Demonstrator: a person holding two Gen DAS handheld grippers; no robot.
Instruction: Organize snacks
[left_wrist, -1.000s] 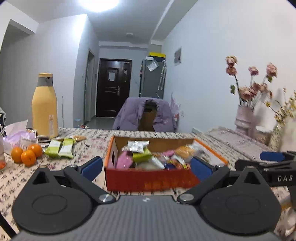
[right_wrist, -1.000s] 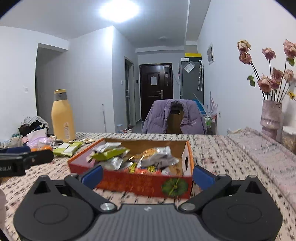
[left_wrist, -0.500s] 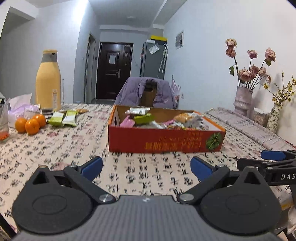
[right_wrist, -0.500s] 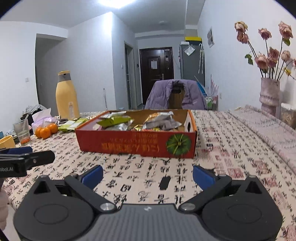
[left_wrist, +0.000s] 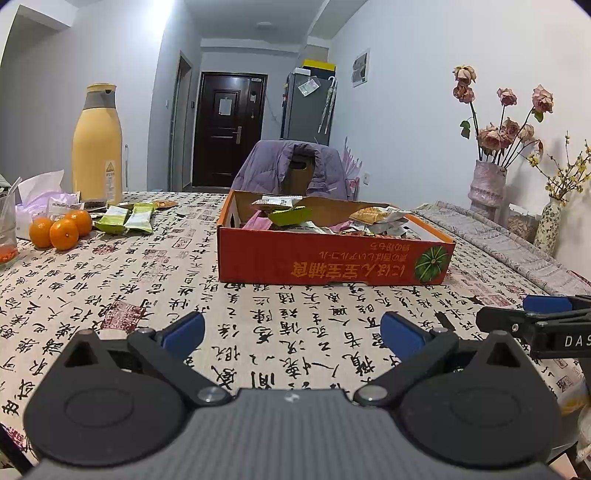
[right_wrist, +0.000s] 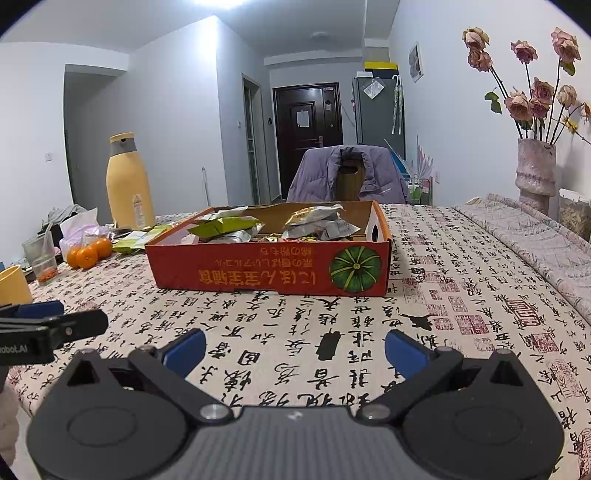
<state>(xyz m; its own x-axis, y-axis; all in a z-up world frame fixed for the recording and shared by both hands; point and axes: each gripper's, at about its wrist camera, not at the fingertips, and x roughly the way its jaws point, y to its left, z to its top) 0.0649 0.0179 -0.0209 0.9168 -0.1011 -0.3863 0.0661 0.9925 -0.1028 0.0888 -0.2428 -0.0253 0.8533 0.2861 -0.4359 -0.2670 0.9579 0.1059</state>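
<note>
Both grippers hang low over the near edge of the table (left_wrist: 155, 280), left gripper (left_wrist: 291, 334) and right gripper (right_wrist: 293, 347) spread wide and empty. The red box (left_wrist: 328, 258) of snacks (left_wrist: 290, 216) sits farther back; two green packets (left_wrist: 127, 219), possibly more, lie far left beside the oranges (left_wrist: 61, 230).

Yellow bottle (left_wrist: 96, 142), oranges (left_wrist: 61, 230), vase of roses (right_wrist: 535, 168).

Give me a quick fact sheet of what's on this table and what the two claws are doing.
surface: table under a calligraphy-print cloth
box: red cardboard box, open-topped, filled with snack packets
loose snacks: green packets left of the box
fruit: three oranges
bottle: tall yellow bottle, upright
left claw: open, empty
right claw: open, empty
</note>
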